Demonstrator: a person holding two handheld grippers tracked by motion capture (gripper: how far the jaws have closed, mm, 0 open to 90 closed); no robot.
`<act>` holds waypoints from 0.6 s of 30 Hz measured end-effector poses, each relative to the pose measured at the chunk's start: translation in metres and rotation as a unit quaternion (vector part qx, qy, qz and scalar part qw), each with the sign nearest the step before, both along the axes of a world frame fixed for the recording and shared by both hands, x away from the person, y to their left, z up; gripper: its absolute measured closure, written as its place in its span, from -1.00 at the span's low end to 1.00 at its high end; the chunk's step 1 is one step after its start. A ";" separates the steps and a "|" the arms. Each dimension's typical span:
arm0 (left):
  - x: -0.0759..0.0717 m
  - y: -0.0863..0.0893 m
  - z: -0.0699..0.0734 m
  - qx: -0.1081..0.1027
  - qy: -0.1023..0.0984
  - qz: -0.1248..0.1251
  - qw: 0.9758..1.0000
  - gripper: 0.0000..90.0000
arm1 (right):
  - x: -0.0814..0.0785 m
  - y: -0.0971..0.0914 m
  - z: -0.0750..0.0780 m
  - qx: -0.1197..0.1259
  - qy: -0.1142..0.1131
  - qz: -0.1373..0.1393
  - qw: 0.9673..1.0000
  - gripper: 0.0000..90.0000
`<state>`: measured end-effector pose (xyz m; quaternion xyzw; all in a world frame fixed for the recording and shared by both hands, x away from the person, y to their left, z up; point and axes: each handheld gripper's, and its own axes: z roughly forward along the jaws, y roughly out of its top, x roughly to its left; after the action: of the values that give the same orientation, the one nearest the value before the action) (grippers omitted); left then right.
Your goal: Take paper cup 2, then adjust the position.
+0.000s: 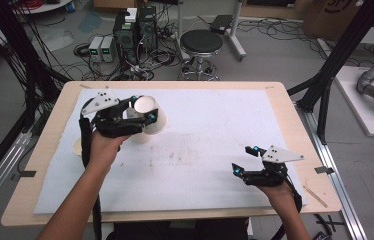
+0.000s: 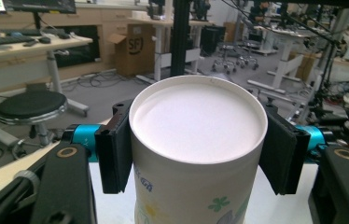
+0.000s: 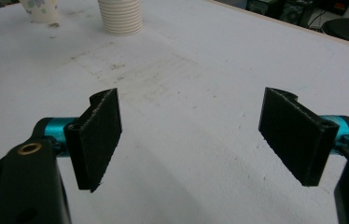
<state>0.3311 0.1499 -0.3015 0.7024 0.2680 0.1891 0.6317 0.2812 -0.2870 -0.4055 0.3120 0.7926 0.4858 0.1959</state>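
The left hand-held gripper holds a paper cup near the far left corner of the table. In the left gripper view its two black jaws press on opposite sides of the cup just below the rim, and the flat white end of the cup faces the camera. From the high view the cup is tilted and lifted off the white sheet. A stack of cups stands just beside it on the sheet, partly hidden behind the gripper in the high view, and another printed cup stands nearby in the right gripper view.

The right hand-held gripper sits low near the near right corner, its jaws spread wide with nothing between them. The whole middle of the sheet, between the two grippers, is bare apart from faint smudges. A black stool stands on the floor beyond the far edge.
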 end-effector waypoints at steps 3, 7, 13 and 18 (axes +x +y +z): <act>-0.003 -0.005 -0.011 0.003 0.007 -0.013 1.000 -0.20 | 0.000 0.001 0.001 0.001 -0.004 0.002 1.000 -0.51; -0.006 -0.010 -0.020 0.007 0.011 -0.023 1.000 -0.20 | 0.001 0.001 0.000 0.000 -0.003 0.000 1.000 -0.51; -0.009 -0.017 -0.027 0.008 0.018 -0.035 0.999 -0.20 | -0.001 0.002 0.001 0.001 -0.002 0.004 1.000 -0.51; -0.010 -0.025 -0.033 0.013 0.023 -0.049 0.998 -0.20 | -0.001 0.002 0.001 0.005 -0.002 0.010 1.000 -0.51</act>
<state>0.3210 0.1247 -0.3349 0.7273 0.2452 0.1456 0.6243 0.2805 -0.2849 -0.4047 0.3042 0.7929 0.4922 0.1912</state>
